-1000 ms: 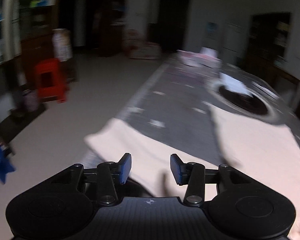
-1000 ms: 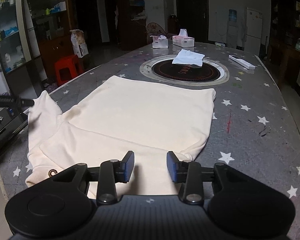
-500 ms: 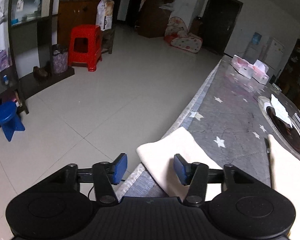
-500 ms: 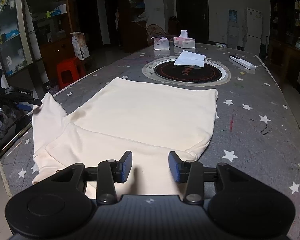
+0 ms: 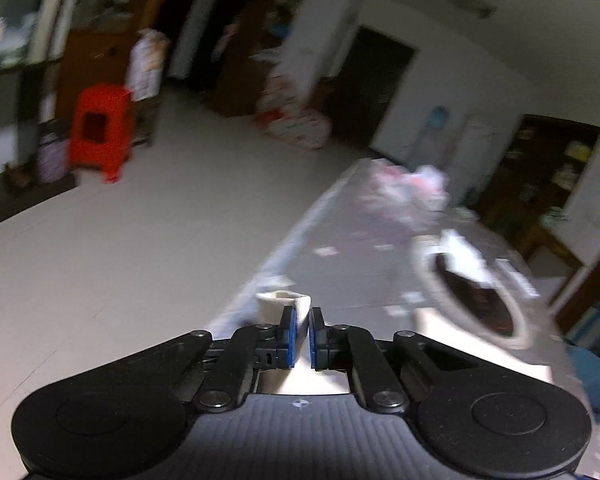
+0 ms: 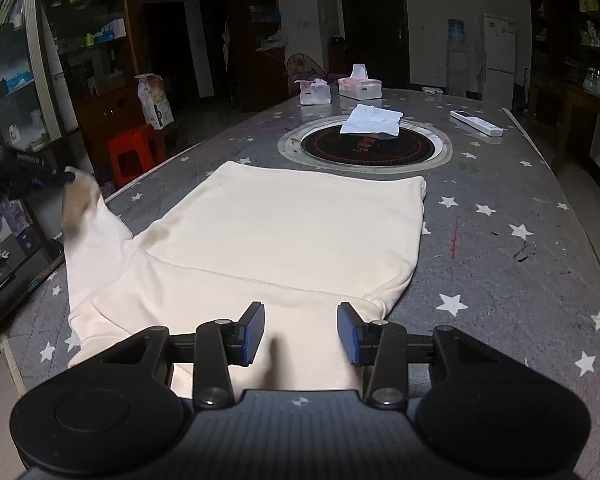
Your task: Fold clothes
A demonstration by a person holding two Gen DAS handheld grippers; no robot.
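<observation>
The left gripper [image 5: 301,334] is clenched on the cuff [image 5: 284,304] of the cream sweatshirt [image 6: 284,240], which lies spread flat on the star-patterned bench [image 6: 500,248] with one sleeve [image 6: 88,232] lifted off the bench's left edge; in the right wrist view that sleeve end hangs from the left gripper at the far left. The right gripper [image 6: 300,332] is released, its jaws wide apart, and hovers low over the near edge of the garment without gripping anything. The step in hand looks like folding the sleeve inward over the body. To do it well, the cuff should be carried in a low arc across the chest so the sleeve lies straight and flat, with the fold line falling along the shoulder seam; the free gripper could press the near edge down so the body does not drag or wrinkle, and the cuff should be let go only once the cloth rests on the body. The left view is blurred, so finer detail there cannot be told. Counted: one sweatshirt, two tissue boxes [image 6: 342,88], one white cloth [image 6: 372,120] on the round dark inset [image 6: 364,146], one remote-like white bar [image 6: 476,122], one red stool [image 6: 134,152].
</observation>
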